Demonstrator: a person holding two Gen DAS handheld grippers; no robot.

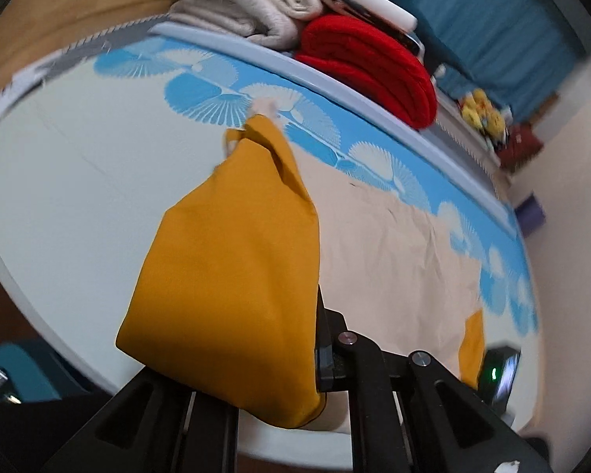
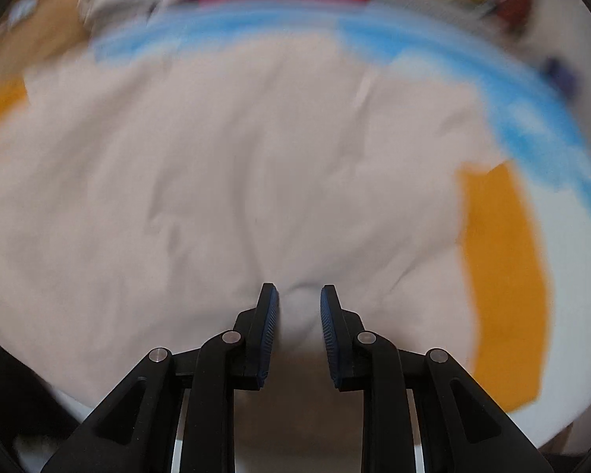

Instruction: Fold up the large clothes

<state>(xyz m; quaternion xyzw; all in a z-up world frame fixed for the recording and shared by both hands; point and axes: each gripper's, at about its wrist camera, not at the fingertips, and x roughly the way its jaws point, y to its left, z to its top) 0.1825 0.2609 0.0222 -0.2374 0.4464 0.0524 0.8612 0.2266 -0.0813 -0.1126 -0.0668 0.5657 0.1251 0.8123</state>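
A large cream garment [image 1: 394, 260] with mustard-yellow sleeves lies spread on the table. My left gripper [image 1: 311, 354] is shut on the yellow sleeve [image 1: 232, 276], which is lifted and drapes over its left finger, hiding it. In the right wrist view, which is blurred, my right gripper [image 2: 298, 315] has a bunch of the cream cloth [image 2: 216, 181] between its partly open fingers. The other yellow sleeve [image 2: 500, 276] lies flat at the right and shows small in the left wrist view [image 1: 472, 347].
The white table with a blue fan pattern [image 1: 78, 181] has a curved front edge at lower left. Behind its far rim lie a folded red cloth [image 1: 370, 71], folded beige towels [image 1: 240, 0] and yellow toys [image 1: 482, 112]. The other gripper's body [image 1: 500, 374] shows at right.
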